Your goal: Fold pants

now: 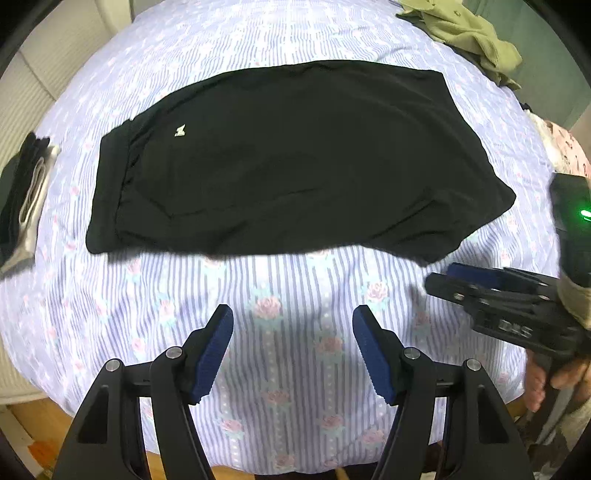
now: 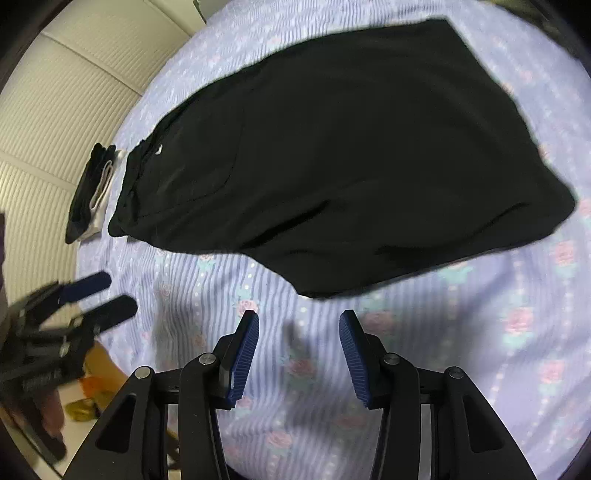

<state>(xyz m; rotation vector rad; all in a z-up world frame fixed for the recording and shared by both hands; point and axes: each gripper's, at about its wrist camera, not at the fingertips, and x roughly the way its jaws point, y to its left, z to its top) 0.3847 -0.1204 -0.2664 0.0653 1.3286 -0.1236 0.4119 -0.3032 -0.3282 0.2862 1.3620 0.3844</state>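
Black pants [image 1: 295, 162] lie flat on a bed, waistband to the left with a small white logo [image 1: 180, 130], and look folded lengthwise. They also show in the right wrist view [image 2: 351, 155]. My left gripper [image 1: 293, 314] is open and empty above the sheet, just short of the pants' near edge. My right gripper [image 2: 299, 318] is open and empty near the pants' lower right corner. The right gripper shows in the left wrist view [image 1: 443, 275]. The left gripper shows blurred in the right wrist view [image 2: 107, 293].
A striped lilac floral sheet [image 1: 295, 369] covers the bed. A folded stack of dark and white clothes [image 1: 26, 195] sits at the left edge. An olive garment [image 1: 469, 33] lies at the far right. Pink floral fabric [image 1: 569, 147] is at the right edge.
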